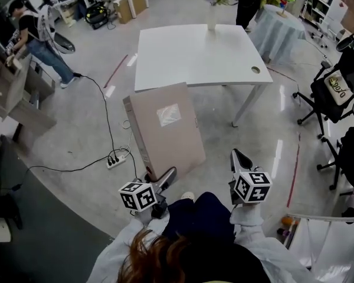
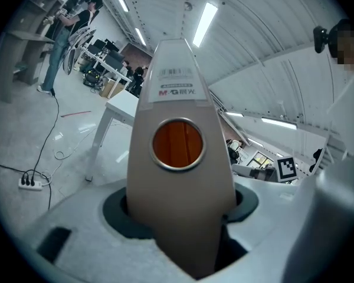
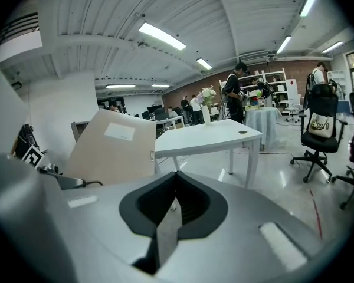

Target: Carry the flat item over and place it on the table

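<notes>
My left hand-held gripper (image 1: pixel 165 179) clamps the spine of the flat beige cardboard file binder (image 1: pixel 165 131). It is held up in the air, just short of the white rectangular bench (image 1: pixel 194 55). My right hand-held gripper (image 1: pixel 241 161) is closed and empty.

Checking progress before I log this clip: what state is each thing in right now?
binder: closed, tilted, clamped at its spine, not yet on the table.
left gripper: shut on the binder.
right gripper: shut, empty.
table: carries only the vase.
vase: upright, holding flowers.
</notes>
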`<act>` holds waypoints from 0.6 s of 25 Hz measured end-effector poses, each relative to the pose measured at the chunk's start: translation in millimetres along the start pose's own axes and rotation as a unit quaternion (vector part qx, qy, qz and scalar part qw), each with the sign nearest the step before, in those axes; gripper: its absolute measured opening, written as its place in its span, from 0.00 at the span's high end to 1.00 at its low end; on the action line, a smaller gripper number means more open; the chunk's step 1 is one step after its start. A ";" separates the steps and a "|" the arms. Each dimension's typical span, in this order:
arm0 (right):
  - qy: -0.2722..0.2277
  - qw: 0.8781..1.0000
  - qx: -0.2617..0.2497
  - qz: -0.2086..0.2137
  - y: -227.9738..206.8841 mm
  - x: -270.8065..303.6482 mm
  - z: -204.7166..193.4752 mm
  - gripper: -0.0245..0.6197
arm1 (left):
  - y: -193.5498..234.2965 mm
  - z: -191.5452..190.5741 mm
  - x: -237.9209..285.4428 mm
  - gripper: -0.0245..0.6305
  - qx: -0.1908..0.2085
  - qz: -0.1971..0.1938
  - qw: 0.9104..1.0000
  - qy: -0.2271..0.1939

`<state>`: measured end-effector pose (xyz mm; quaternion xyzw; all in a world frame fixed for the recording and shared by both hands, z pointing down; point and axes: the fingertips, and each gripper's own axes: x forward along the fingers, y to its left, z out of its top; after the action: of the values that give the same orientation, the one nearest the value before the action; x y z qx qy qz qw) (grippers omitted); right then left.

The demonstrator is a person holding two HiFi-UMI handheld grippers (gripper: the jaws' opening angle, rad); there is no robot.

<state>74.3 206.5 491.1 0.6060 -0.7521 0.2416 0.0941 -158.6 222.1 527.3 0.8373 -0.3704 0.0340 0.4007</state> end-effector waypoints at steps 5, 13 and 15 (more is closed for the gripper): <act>0.010 1.000 0.000 0.007 3.1 6.1 -2.0 0.95 | 4.9 -0.5 1.4 0.54 -0.016 -0.002 1.000 0.004; 0.024 1.000 0.003 0.011 -4.4 38.3 6.2 0.95 | 14.6 16.3 25.5 0.54 -0.043 -0.018 0.999 0.003; 0.027 1.000 0.000 0.014 -9.0 50.8 13.2 0.95 | 18.0 24.4 37.3 0.54 -0.046 -0.018 0.999 0.002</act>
<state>72.4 154.9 503.9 0.5884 -0.7579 0.2593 0.1104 -149.1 175.7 535.7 0.8245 -0.3558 0.0115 0.4399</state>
